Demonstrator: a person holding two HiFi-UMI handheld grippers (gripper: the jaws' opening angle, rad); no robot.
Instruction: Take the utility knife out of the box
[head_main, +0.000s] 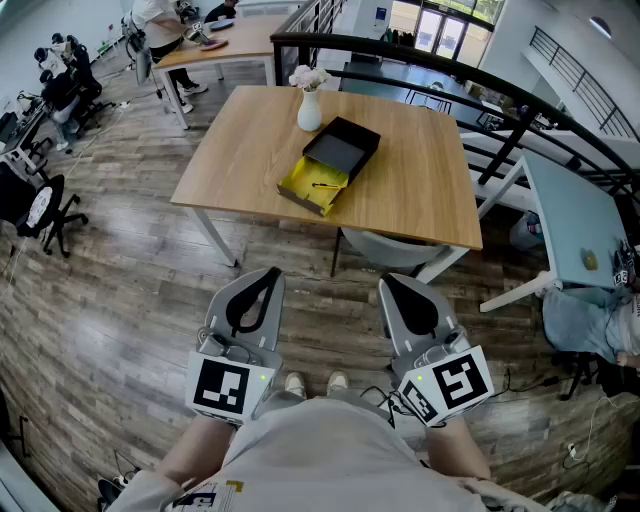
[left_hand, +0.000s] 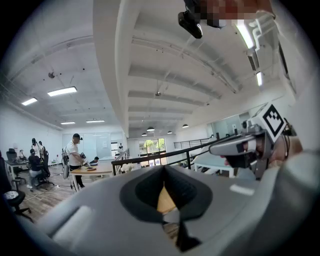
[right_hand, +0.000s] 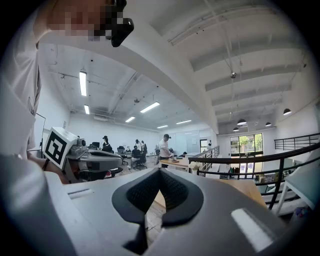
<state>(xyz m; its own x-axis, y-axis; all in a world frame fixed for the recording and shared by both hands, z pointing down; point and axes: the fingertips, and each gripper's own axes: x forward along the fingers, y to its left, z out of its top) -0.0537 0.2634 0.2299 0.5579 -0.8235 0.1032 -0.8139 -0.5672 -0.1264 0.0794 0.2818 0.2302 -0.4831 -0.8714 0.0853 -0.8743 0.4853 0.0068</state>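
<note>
Smooth wooden table (head_main: 420, 190), matt black box (head_main: 362, 135), wood-plank floor (head_main: 120, 300).

Too small in the head view to read as more than a thin dark streak on the yellow lining of the open box (head_main: 303, 178), at 12 o'clock on the counter (head_main: 400, 200): the utility knife (head_main: 325, 186), blade and handle not to be told apart. Hidden in both gripper views behind the grey bodies of the left gripper (left_hand: 164, 170) and the right gripper (right_hand: 160, 172): box and knife, along with most of the counter. Cut off by the head view's bottom edge at 6 o'clock: the person's forearms (head_main: 195, 452) and torso (head_main: 320, 455).
</note>
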